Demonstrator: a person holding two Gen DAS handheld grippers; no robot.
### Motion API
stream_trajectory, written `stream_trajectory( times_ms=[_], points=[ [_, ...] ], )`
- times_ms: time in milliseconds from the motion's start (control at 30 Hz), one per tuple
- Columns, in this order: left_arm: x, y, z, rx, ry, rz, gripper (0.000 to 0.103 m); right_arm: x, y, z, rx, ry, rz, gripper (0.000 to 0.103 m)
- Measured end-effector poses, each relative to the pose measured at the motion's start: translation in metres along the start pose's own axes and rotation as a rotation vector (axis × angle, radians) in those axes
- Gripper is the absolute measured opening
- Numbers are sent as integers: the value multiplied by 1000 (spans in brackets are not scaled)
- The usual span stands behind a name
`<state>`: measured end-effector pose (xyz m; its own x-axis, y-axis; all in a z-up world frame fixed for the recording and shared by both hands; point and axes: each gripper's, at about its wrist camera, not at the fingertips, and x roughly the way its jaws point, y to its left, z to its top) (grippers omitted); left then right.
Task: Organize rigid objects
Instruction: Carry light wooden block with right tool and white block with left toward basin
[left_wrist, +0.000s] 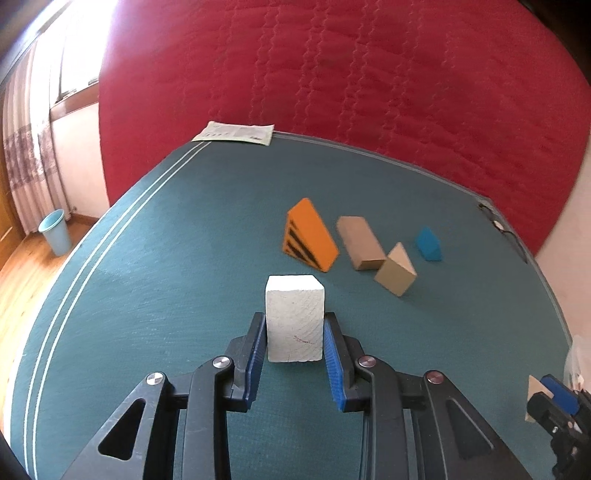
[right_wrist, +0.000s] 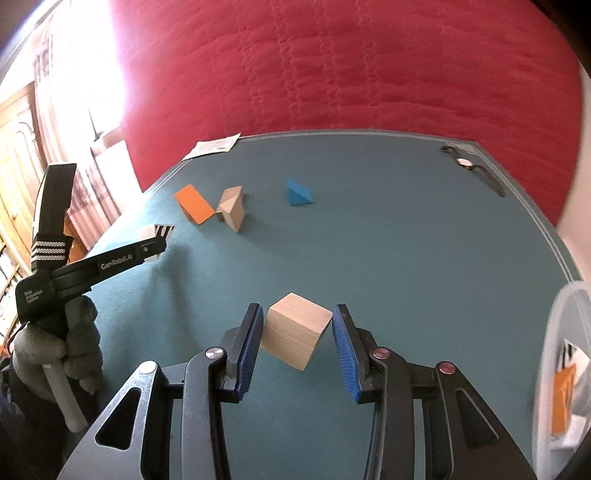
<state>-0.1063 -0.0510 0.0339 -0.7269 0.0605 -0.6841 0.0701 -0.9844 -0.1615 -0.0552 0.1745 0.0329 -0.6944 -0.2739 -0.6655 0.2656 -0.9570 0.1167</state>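
Note:
In the left wrist view my left gripper (left_wrist: 295, 325) is shut on a white wooden block (left_wrist: 294, 318), its blue pads against both sides. Beyond it on the teal mat (left_wrist: 166, 258) lie an orange striped wedge (left_wrist: 310, 234), a tan bar (left_wrist: 360, 243), a tan prism (left_wrist: 396, 270) and a small blue wedge (left_wrist: 428, 244). In the right wrist view my right gripper (right_wrist: 298, 326) is around a tan cube (right_wrist: 297, 329); the left pad touches it and a small gap shows at the right pad. The left gripper (right_wrist: 160, 240) shows there at the left with the white block.
A clear plastic container (right_wrist: 565, 354) with an orange piece inside stands at the right edge. A wristwatch (right_wrist: 469, 164) lies at the mat's far right corner, a paper sheet (left_wrist: 236, 133) at the far edge. A red quilt (left_wrist: 332, 74) lies behind. A blue bin (left_wrist: 55, 230) stands on the floor.

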Motion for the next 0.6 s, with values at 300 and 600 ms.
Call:
stream_trajectory(
  times_ms=[300,600],
  points=[
    [-5,-16,-5,61,-12,-33,31,-33,-29,-9,56,-43,-70,40],
    [-10,-32,-13,118,-20,-52,31,-67,-59,-16,108,-87,-157,40]
  ],
)
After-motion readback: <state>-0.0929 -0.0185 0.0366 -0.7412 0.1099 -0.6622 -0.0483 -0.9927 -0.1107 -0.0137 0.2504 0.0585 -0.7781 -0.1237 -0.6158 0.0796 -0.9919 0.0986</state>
